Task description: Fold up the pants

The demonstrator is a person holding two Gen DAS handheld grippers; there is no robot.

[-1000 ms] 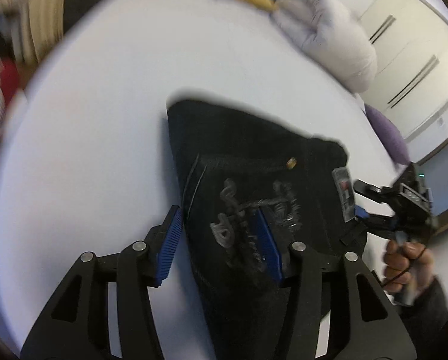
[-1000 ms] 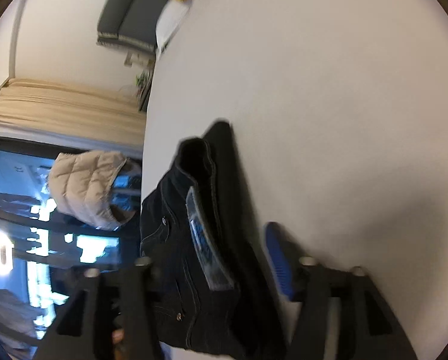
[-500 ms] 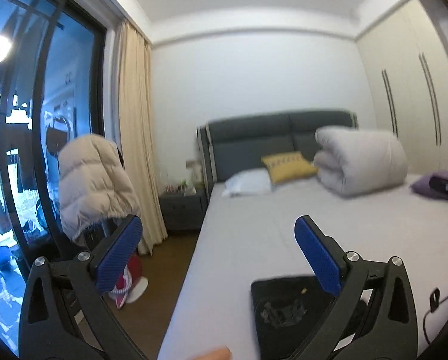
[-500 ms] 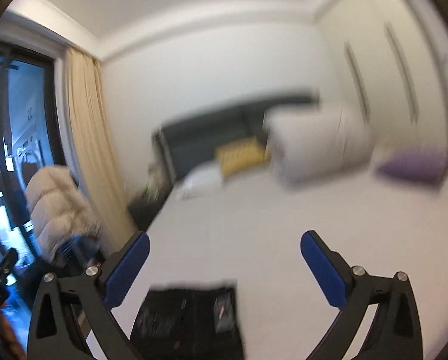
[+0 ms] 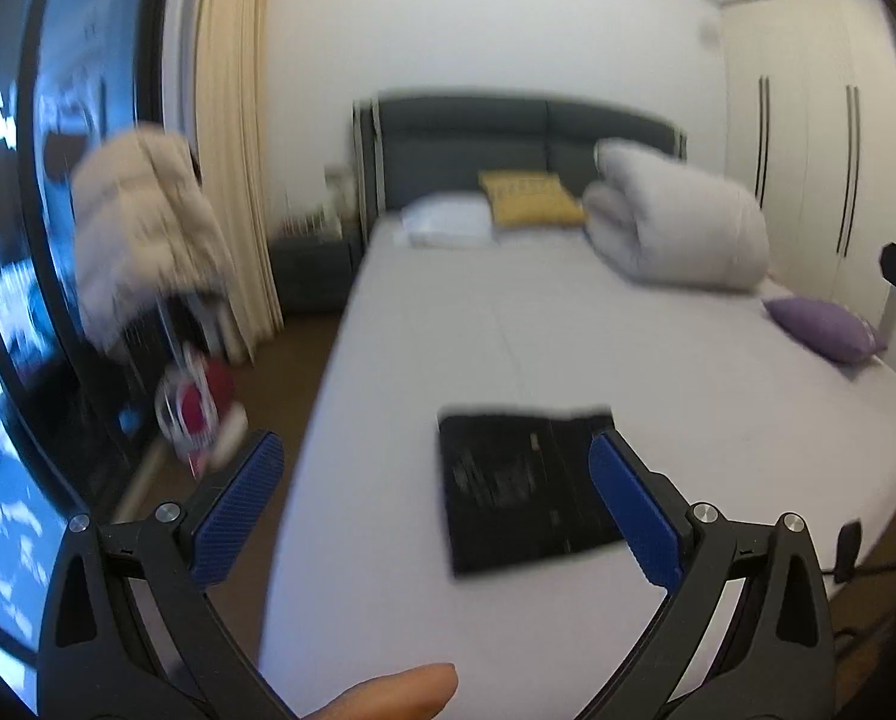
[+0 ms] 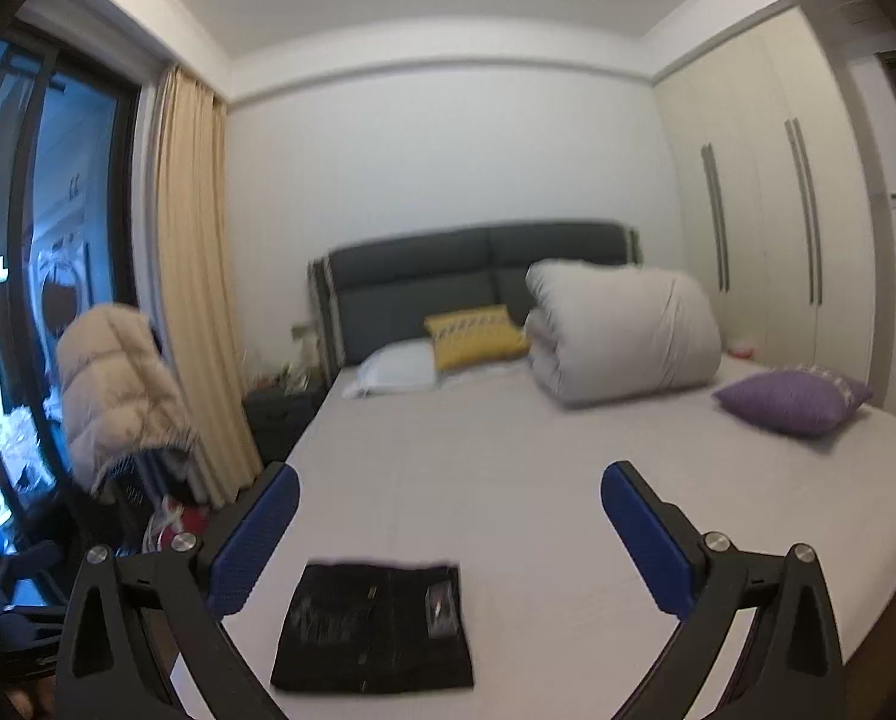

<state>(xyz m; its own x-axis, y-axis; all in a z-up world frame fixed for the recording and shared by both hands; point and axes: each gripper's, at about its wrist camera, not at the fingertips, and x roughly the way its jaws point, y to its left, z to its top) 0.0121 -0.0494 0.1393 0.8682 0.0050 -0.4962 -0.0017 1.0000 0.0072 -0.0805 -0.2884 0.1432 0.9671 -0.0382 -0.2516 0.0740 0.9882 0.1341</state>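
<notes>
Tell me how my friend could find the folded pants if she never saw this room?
Look at the big bed with the dark grey headboard. Pillows and a rolled white duvet sit near the headboard, but the pants lie alone at the opposite end, near the edge. They are the only black thing on the pale sheet, folded into a flat rectangle.

A white-sheeted bed (image 6: 508, 456) with a grey headboard (image 6: 478, 276) stood against a white wall (image 6: 448, 150); cream wardrobes (image 6: 766, 210) right, a beige curtain (image 6: 190, 276) beside dark windows (image 6: 40, 210) left.
</notes>
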